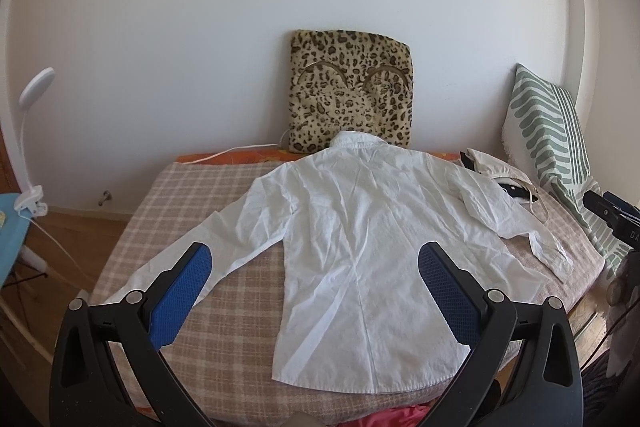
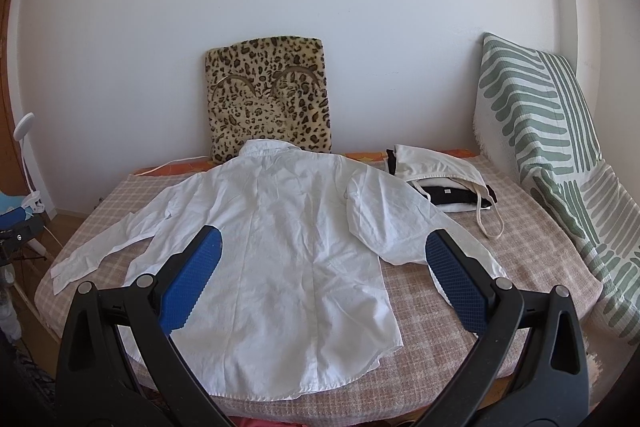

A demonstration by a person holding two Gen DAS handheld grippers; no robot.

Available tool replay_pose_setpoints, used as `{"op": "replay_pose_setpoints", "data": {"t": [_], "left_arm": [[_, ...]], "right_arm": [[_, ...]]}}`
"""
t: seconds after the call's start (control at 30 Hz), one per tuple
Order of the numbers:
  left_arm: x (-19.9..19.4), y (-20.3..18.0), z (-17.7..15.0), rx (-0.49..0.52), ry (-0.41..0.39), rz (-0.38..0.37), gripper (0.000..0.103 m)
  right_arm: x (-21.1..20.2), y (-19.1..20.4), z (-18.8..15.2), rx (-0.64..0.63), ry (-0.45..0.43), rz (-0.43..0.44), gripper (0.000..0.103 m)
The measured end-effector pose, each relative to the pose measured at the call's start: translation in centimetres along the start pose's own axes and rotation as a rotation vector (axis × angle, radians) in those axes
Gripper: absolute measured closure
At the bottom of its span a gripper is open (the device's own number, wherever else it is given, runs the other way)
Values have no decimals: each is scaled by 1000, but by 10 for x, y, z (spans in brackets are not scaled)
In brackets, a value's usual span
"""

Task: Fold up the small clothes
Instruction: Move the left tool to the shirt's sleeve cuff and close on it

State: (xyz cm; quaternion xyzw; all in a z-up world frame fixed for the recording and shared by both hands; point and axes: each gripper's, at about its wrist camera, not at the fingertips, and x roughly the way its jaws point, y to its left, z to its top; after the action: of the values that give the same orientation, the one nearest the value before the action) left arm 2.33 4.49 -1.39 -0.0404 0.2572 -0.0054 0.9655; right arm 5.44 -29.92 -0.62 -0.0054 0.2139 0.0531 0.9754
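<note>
A white long-sleeved shirt (image 1: 360,235) lies flat, back up, on the checked bed cover (image 1: 208,307), collar toward the wall and both sleeves spread out. It also shows in the right wrist view (image 2: 288,259). My left gripper (image 1: 314,259) is open and empty, held above the shirt's lower left part and left sleeve. My right gripper (image 2: 323,247) is open and empty, held above the shirt's lower right part and right sleeve (image 2: 392,227). The right gripper's body (image 1: 612,215) shows at the right edge of the left wrist view.
A leopard-print cushion (image 2: 268,99) leans on the wall behind the collar. A cream tote bag with folded clothes (image 2: 440,179) lies at the back right. A green-striped pillow (image 2: 552,163) stands at the right. A clip lamp (image 1: 32,147) and blue ironing board (image 1: 8,227) are left.
</note>
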Motion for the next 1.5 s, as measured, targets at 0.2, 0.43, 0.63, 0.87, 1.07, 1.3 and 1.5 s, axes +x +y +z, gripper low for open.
{"op": "replay_pose_setpoints", "data": {"t": [0.2,0.43,0.63,0.87,1.07,1.3,1.5], "left_arm": [[8,48,-2,-50,49,80,0],[23,106,-14,-88,164,121,0],[25,157,-27,-180,173,114,4],[45,228,-40,-323,250,127,23],[65,289,-66,-497,347,93,38],[95,327,-101,-661,455,7,56],[110,343,-106,-673,468,2,56]], "right_arm": [[18,17,9,-9,26,69,0],[49,58,24,-74,93,165,0],[75,110,33,-158,148,280,0],[109,168,43,-216,238,408,2],[146,225,47,-253,371,495,13],[189,282,44,-221,527,574,26],[216,316,38,-214,601,585,27]]}}
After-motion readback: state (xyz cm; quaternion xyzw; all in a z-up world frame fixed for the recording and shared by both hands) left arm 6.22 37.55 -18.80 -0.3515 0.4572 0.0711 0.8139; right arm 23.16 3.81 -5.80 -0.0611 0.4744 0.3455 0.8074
